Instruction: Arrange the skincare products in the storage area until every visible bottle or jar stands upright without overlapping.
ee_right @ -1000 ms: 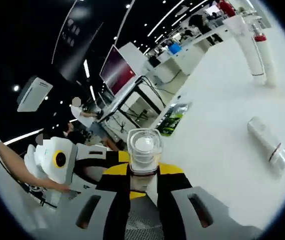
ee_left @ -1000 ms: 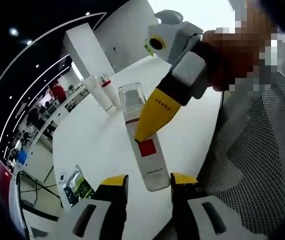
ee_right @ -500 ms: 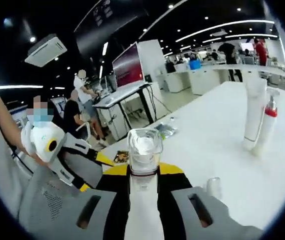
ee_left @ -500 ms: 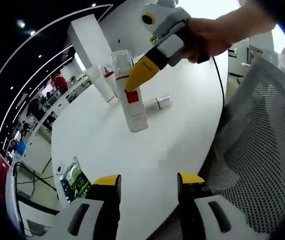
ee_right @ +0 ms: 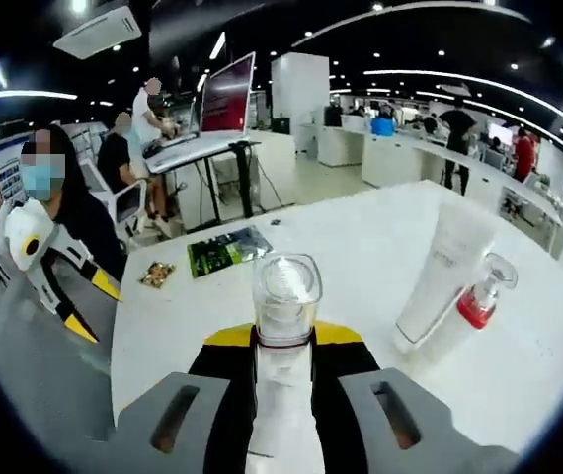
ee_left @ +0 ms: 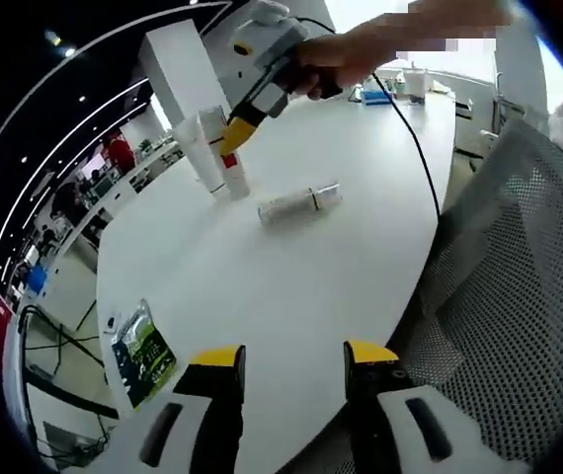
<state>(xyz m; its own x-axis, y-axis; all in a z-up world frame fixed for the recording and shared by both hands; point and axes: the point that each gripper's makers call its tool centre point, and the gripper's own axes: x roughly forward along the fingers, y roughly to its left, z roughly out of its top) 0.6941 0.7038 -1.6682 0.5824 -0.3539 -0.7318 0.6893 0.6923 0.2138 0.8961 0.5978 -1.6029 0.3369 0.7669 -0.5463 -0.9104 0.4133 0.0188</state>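
Right hand-held gripper (ee_right: 281, 370) grips bottle (ee_right: 284, 326) upright, bottom centre, near standing tube (ee_right: 444, 272) and pump (ee_right: 479, 301). Left hand-held gripper (ee_left: 291, 360) wide, empty. Small bottle (ee_left: 299, 202) lies mid-counter (ee_left: 291, 286): left to do.

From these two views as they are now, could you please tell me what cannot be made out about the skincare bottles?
- Clear-capped bottle, right gripper view: body below the cap is hidden between the right gripper's jaws.
- The same bottle, left gripper view: too small and covered by that gripper's yellow tip to tell if it touches the table.
- Lying bottle, left gripper view: label too small to read.
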